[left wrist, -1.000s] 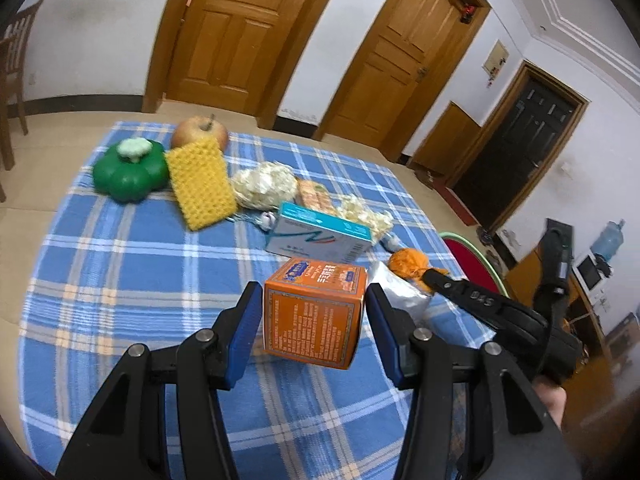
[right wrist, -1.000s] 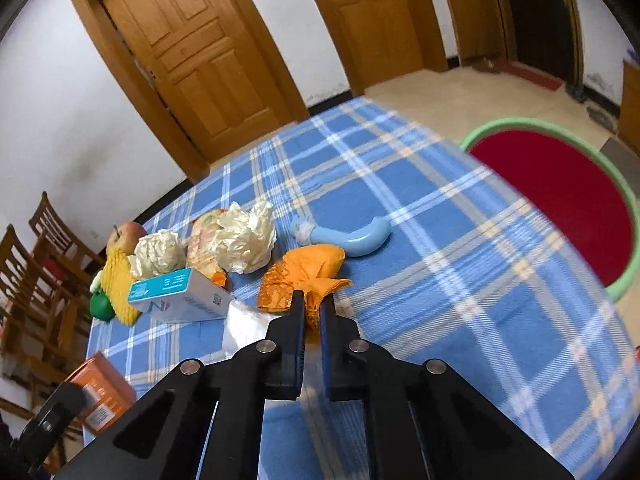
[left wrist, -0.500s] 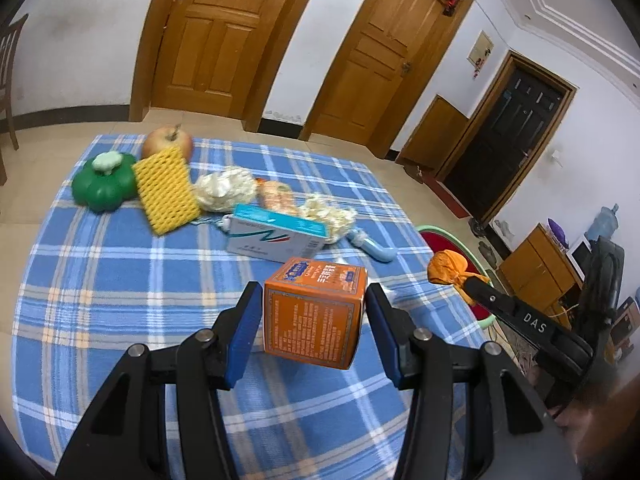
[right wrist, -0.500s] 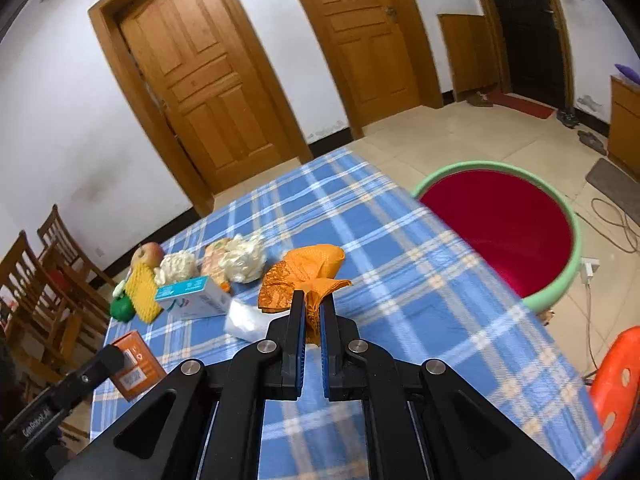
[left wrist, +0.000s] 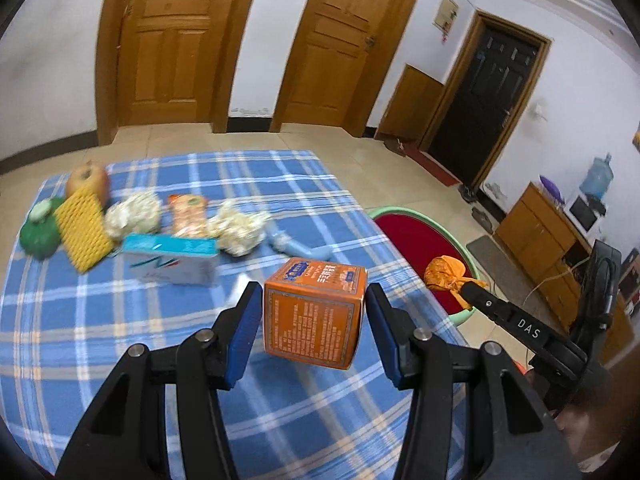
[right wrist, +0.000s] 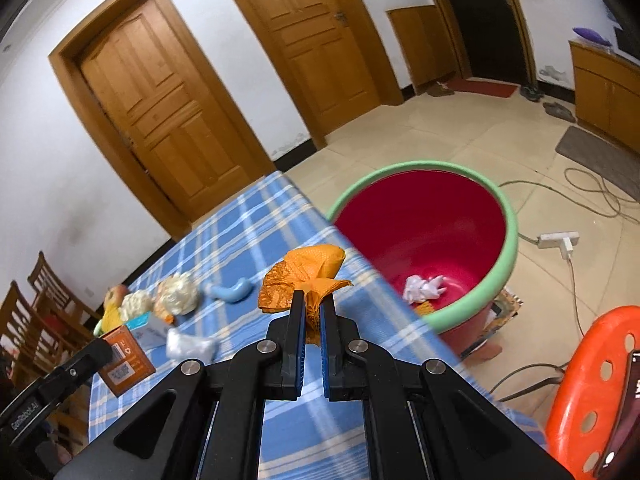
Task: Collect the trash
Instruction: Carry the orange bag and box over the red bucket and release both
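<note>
My left gripper (left wrist: 314, 312) is shut on an orange carton (left wrist: 314, 312), held above the blue checked tablecloth (left wrist: 120, 320). My right gripper (right wrist: 310, 312) is shut on a crumpled orange wrapper (right wrist: 308, 276), carried near the table's right edge. The left wrist view shows that wrapper (left wrist: 444, 272) in front of the red bin with a green rim (left wrist: 416, 236). That bin (right wrist: 508, 248) stands on the floor beside the table and holds crumpled white paper (right wrist: 424, 288). The left gripper with the carton (right wrist: 124, 360) shows at lower left in the right wrist view.
On the cloth lie a white and teal box (left wrist: 172, 260), two crumpled paper balls (left wrist: 240, 228), a snack packet (left wrist: 188, 212), a blue curved piece (left wrist: 300, 248), a yellow sponge (left wrist: 82, 232), a green pepper toy (left wrist: 38, 232) and an apple (left wrist: 88, 180). An orange stool (right wrist: 592, 380) and a power strip (right wrist: 558, 238) are by the bin.
Both grippers have swung to the right with their loads, from over the table's middle toward its right edge. The red bin has come into fuller view.
</note>
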### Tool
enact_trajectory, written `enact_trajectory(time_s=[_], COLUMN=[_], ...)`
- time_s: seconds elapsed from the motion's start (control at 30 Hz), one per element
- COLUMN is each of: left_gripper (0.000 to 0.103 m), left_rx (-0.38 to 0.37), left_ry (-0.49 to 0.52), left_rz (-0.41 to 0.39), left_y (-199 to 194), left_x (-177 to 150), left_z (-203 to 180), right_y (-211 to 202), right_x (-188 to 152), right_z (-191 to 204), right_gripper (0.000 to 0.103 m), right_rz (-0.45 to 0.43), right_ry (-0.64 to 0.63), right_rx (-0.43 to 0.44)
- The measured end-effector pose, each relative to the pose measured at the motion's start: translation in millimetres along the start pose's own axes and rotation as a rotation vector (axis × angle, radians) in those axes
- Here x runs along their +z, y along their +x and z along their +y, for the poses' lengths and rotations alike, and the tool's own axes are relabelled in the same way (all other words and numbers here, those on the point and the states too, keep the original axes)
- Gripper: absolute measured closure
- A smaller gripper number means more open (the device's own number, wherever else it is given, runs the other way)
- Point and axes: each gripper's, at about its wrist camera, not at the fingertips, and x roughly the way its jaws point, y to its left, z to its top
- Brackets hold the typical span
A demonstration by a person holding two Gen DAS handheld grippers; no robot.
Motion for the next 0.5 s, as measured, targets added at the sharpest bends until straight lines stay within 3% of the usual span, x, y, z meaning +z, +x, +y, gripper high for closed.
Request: enact_trajectory(time_s=[0.5], left_gripper=[0.05], left_rx=[-0.05], left_ry=[0.06], left_rz=[0.087], left_y=[78.9], left_x=[33.6], left_z=[-67.9], right_y=[33.5], right_x=[27.4], right_z=[-68.6], right_gripper=[0.094], right_rz=[0.081], right_ry=[0.092], right_rx=[-0.026])
